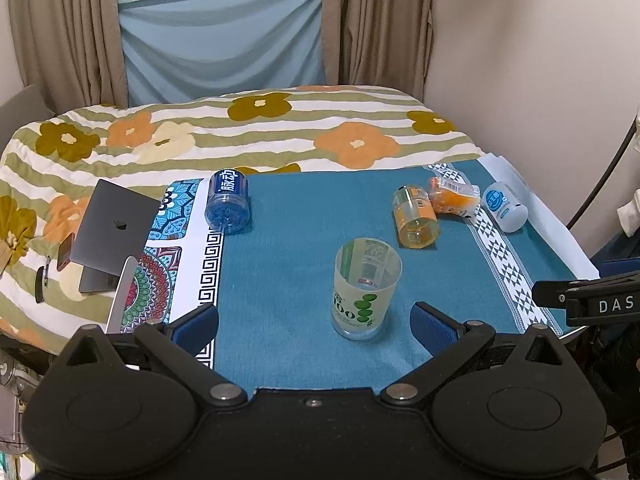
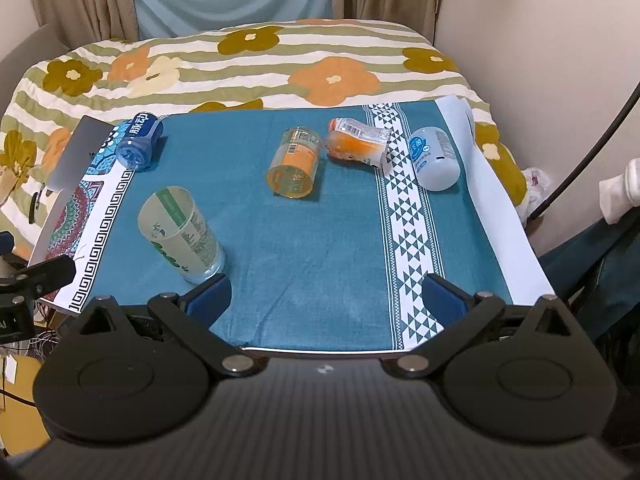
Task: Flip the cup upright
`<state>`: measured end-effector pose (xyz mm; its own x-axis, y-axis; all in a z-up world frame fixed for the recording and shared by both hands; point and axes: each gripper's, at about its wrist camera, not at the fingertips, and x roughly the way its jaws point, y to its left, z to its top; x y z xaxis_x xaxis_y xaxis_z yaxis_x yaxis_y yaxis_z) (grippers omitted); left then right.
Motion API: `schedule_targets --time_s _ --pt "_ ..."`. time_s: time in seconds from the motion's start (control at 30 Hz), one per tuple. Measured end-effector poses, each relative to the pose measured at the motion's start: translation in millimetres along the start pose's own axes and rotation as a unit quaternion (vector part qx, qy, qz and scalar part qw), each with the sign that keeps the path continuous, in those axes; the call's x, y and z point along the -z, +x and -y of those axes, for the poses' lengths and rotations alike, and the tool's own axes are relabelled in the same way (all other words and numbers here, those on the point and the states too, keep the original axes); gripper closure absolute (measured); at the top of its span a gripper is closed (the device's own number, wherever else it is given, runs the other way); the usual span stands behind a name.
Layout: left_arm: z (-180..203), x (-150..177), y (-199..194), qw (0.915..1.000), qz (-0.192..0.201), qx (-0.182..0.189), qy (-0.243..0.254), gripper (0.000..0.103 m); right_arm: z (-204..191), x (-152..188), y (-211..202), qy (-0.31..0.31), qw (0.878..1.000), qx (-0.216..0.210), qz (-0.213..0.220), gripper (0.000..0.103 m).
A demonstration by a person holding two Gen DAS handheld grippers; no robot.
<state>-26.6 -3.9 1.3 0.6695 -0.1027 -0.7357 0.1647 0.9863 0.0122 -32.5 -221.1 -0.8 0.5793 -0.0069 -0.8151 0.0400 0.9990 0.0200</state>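
A clear cup with a green label [image 1: 366, 288] stands upright on the teal cloth [image 1: 288, 240], mouth up. It also shows at the left of the right wrist view [image 2: 182, 236]. My left gripper [image 1: 314, 322] is open and empty, just in front of the cup, which stands between and a little beyond its blue fingertips. My right gripper [image 2: 328, 294] is open and empty at the table's near edge, to the right of the cup. An orange-labelled cup [image 1: 414, 216] lies on its side farther back, also seen in the right wrist view [image 2: 294, 162].
A blue cup [image 1: 228, 202] lies on its side at the back left. An orange wrapper [image 1: 454, 196] and a white-blue container [image 1: 505, 206] lie at the back right. A laptop [image 1: 108, 232] rests on the flowered bedspread [image 1: 260, 132] left of the table.
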Motion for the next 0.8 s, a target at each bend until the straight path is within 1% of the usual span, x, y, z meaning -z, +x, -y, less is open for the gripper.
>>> schedule_targets --time_s 0.8 --pt "3.1 -1.8 -0.8 1.0 0.006 -0.004 0.006 0.0 0.2 0.6 2.8 0.001 1.0 -0.001 0.001 0.0"
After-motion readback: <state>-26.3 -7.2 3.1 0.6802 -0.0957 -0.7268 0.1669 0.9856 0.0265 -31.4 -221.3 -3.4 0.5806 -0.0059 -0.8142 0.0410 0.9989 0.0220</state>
